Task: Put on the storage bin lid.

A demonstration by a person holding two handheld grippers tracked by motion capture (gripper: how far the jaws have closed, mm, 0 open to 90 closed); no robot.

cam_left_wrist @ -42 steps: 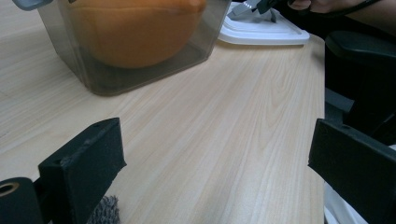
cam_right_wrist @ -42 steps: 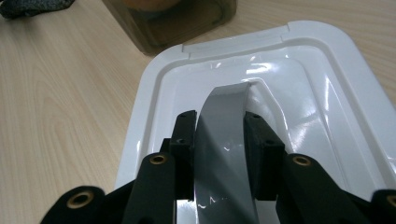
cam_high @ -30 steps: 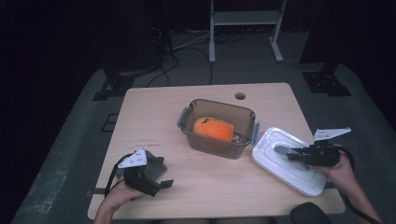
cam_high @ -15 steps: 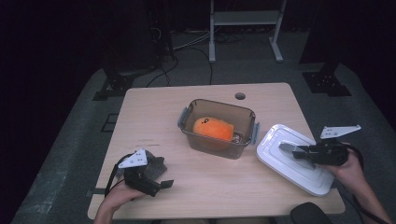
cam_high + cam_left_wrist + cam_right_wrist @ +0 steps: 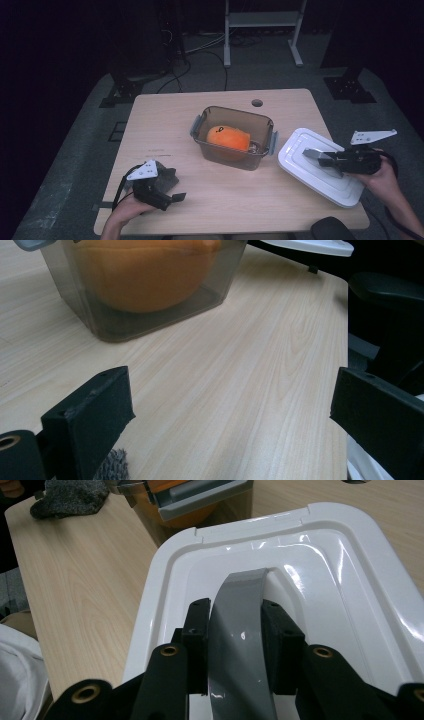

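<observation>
Right gripper (image 5: 235, 645) fingers clamped on grey handle (image 5: 240, 630) of white lid (image 5: 320, 165), at table's right edge; open box (image 5: 234, 136) with orange toy (image 5: 229, 138) lies left of it. Left gripper (image 5: 172, 197) fingers wide apart, holding nothing, idle on table (image 5: 165, 125).

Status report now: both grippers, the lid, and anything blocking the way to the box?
Right gripper shut on lid handle. Left gripper open, holding nothing. Box open, orange toy inside. Nothing between lid and box.

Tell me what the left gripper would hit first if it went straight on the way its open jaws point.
Probably the clear container holding the orange plush toy: the left gripper looks across bare table toward its near wall, though depth is hard to judge.
</observation>
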